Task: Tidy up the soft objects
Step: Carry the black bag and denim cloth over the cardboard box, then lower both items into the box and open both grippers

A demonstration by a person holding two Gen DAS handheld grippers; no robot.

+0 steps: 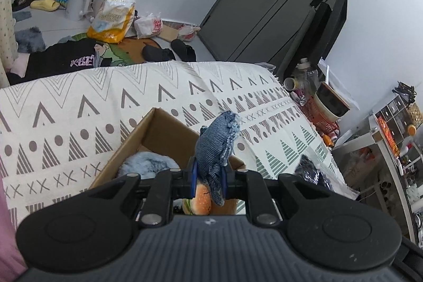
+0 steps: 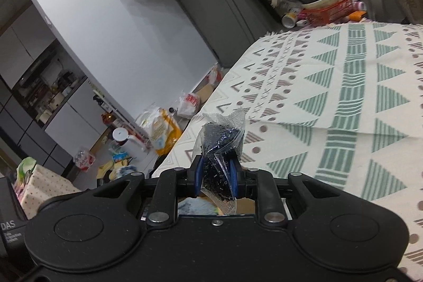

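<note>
Clutter covered the floor beyond a bed spread with a patterned blanket [image 1: 111, 107], on which an open cardboard box [image 1: 158, 134] sat. Above the box, the left gripper [image 1: 208, 183] was clamped on a denim toy [image 1: 218, 147], its long axis running up and away from the fingers, frayed end pointing far from the camera. It looked light and floppy, best pinched mid-body as held. A fluffy blue toy [image 1: 148, 163] and a burger toy [image 1: 202, 202] lay in the box. The right gripper [image 2: 216, 176] was clamped on a plastic-wrapped dark bundle [image 2: 220, 147], upright between the jaws over the blanket's edge; crinkly, probably slippery.
</note>
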